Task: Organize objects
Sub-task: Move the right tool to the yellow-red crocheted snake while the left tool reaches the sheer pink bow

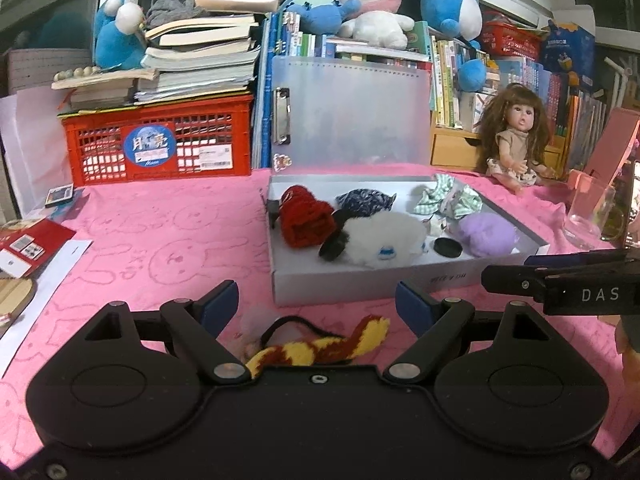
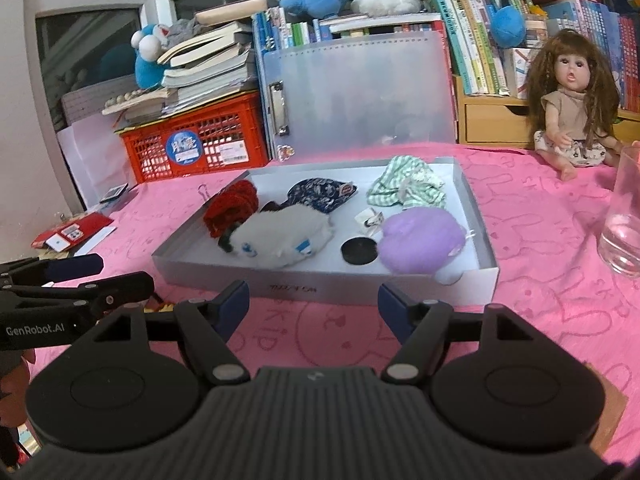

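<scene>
The striped toy (image 1: 320,346) lies between the wide-apart left tongs (image 1: 316,304), at 6 o'clock from the box (image 1: 360,284). Only the left view shows it. The right tongs (image 2: 312,306) gape too, holding nothing.

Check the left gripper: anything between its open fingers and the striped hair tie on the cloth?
Nothing visible. The left gripper is open, and the yellow-and-brown striped hair tie lies on the pink cloth just below and between its fingers, in front of the white box. The right gripper sits off to the side.
</scene>
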`<state>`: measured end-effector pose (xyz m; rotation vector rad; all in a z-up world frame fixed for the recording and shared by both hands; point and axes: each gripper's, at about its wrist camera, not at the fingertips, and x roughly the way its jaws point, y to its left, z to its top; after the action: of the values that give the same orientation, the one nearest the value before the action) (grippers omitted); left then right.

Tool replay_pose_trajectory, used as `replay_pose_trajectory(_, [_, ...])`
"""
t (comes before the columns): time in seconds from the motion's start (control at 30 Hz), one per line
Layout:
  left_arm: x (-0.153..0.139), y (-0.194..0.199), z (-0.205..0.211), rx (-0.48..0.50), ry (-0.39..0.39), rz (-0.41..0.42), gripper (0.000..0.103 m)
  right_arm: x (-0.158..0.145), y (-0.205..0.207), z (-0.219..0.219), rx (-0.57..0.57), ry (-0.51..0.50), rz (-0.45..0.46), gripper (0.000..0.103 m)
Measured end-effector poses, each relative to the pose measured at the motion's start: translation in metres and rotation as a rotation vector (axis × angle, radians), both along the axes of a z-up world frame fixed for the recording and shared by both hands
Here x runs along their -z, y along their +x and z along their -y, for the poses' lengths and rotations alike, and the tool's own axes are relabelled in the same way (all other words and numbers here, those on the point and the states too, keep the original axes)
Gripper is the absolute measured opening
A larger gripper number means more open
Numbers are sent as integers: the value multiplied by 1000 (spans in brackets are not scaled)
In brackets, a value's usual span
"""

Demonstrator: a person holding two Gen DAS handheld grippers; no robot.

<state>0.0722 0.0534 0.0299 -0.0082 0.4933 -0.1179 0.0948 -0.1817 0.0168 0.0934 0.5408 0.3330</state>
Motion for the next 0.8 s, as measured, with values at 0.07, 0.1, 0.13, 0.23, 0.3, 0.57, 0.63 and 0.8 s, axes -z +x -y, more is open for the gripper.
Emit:
replay_pose_trajectory(0.07, [2, -2, -4, -4, 0, -6, 85, 1, -2, -4, -12, -7, -2, 81])
replay_pose_trajectory(0.1, [3, -4, -6, -10, 1, -9, 85, 2, -2, -6, -16, -11, -3, 81])
replay_pose_trajectory(0.13, [4, -5, -8, -13, 1, -12, 85, 2, -3, -8, -20, -17, -3, 81])
replay_pose_trajectory(0.23, [8, -9, -13, -18, -2, -20, 85, 4, -5, -12, -31, -31, -5, 81])
replay_pose_trajectory(0.3, [11, -11, -14, -19, 2, -24, 85, 6, -5, -15, -39, -36, -10, 81])
replay_pose_trajectory(0.57, [16, -19, -20, -29, 11, -30, 84, 11, -6, -21, -60, -37, -27, 81])
replay_pose_trajectory(0.63, [16, -20, -24, -43, 5, -25, 81, 12, -5, -24, -67, -39, -31, 81])
replay_pose_trajectory(0.8, [7, -16, -44, -79, -42, -20, 68, 14, -8, -36, -115, -48, -35, 81])
